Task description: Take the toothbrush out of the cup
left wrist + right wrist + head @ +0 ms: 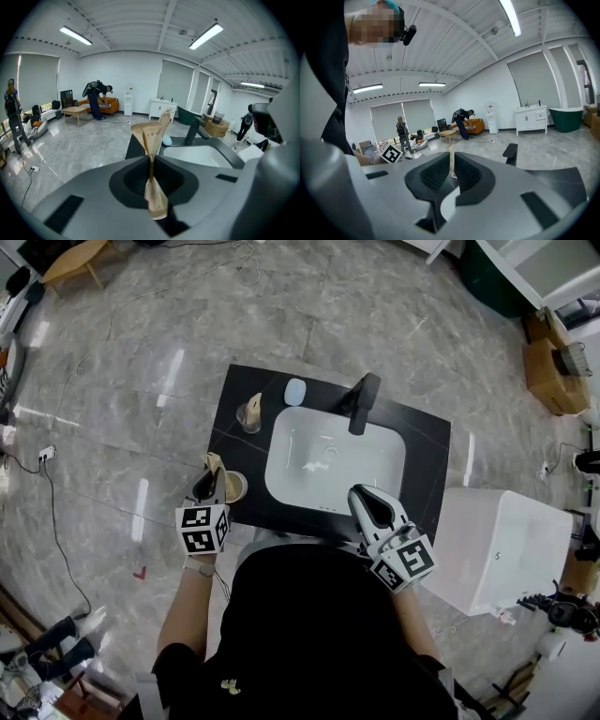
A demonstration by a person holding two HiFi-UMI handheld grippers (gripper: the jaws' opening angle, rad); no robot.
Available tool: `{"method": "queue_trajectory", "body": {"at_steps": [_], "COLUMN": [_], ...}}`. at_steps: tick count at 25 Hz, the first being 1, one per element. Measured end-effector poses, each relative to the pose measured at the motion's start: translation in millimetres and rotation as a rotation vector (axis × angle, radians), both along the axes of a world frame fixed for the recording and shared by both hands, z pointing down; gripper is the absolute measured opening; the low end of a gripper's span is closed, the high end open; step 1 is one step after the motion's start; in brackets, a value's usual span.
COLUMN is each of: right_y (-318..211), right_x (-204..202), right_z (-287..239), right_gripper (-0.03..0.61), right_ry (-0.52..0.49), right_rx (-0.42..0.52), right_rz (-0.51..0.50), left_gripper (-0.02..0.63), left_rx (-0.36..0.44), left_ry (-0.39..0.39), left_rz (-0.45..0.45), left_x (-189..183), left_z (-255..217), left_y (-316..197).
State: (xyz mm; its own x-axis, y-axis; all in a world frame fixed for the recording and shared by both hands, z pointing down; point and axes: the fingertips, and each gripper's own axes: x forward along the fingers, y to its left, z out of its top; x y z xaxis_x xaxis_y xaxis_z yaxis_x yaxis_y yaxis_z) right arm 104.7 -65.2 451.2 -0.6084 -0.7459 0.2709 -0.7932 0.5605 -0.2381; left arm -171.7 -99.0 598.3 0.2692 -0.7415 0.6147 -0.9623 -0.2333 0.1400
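Observation:
My left gripper (208, 476) (150, 157) is shut on a tan paper-wrapped toothbrush (149, 135) (214, 465). The wrapper sticks out above and below the jaws. It hangs just over a round tan cup (235, 487) at the counter's front left. A second cup (249, 415) with another tan wrapped piece (165, 117) stands farther back on the black counter (427, 442). My right gripper (362, 497) (451, 158) is shut at the front edge of the sink, holding nothing I can make out.
A white sink (287, 442) fills the middle of the counter, with a black faucet (361, 401) (192, 131) behind it and a pale blue oval (295, 391) beside that. A white box (506, 549) stands to the right. People stand far off in the room.

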Motion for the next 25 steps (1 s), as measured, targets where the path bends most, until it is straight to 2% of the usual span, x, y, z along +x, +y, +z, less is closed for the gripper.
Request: {"method": "queue_trajectory", "body": {"at_steps": [8, 17, 25], "right_y": [-7, -14, -22], "right_x": [-2, -10, -25], "right_z": [-1, -2, 4], "right_gripper": [0.048, 0.047, 0.046], "right_ry": [-0.048, -0.089, -0.090], "right_rx": [0.014, 0.023, 0.012], "right_rz": [-0.030, -0.076, -0.138], "left_gripper": [0.040, 0.040, 0.040], "left_rx": [0.093, 0.245, 0.348], "left_ry": [-0.005, 0.027, 0.057], "left_rz": [-0.007, -0.031, -0.079], "left_x": [5, 10, 5], "left_z": [-63, -146, -192], "left_y": [4, 17, 41]}}
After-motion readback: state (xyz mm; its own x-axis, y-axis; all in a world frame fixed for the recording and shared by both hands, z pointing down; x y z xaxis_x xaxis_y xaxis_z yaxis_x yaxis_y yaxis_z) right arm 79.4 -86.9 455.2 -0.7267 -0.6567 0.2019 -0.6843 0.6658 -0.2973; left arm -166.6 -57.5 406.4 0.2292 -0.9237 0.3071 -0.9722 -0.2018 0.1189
